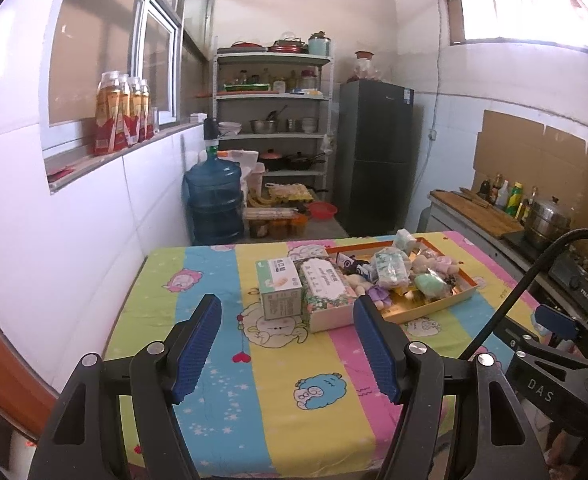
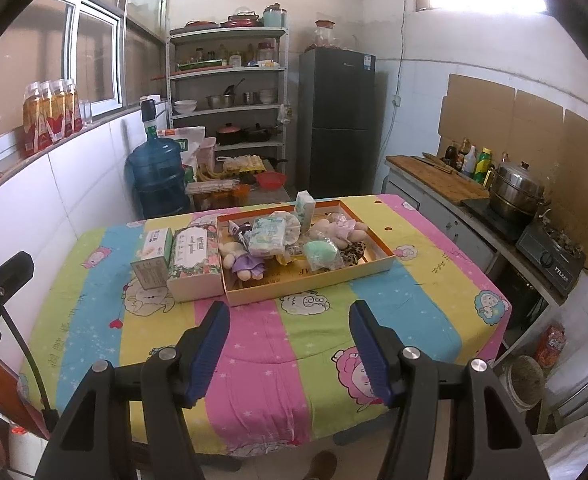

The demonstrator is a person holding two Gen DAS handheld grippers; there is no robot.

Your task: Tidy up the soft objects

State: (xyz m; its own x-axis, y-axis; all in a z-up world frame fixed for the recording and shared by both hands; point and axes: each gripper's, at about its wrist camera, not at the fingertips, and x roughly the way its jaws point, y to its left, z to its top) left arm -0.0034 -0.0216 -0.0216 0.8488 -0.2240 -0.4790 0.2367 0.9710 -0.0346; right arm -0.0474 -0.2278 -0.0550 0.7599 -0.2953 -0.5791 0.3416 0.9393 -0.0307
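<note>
A shallow orange-rimmed tray sits on the striped cartoon tablecloth and holds several soft items: a purple-dressed doll, tissue packs, a mint-green pouch, a pink plush and a leopard-print piece. Left of the tray lie a floral tissue box and a green-and-white box. My left gripper hovers open over the near table, short of the boxes. My right gripper hovers open before the tray, holding nothing.
The table stands against a white tiled wall on the left. A water jug, shelves and a fridge stand behind. A counter with a steel pot and stove runs along the right.
</note>
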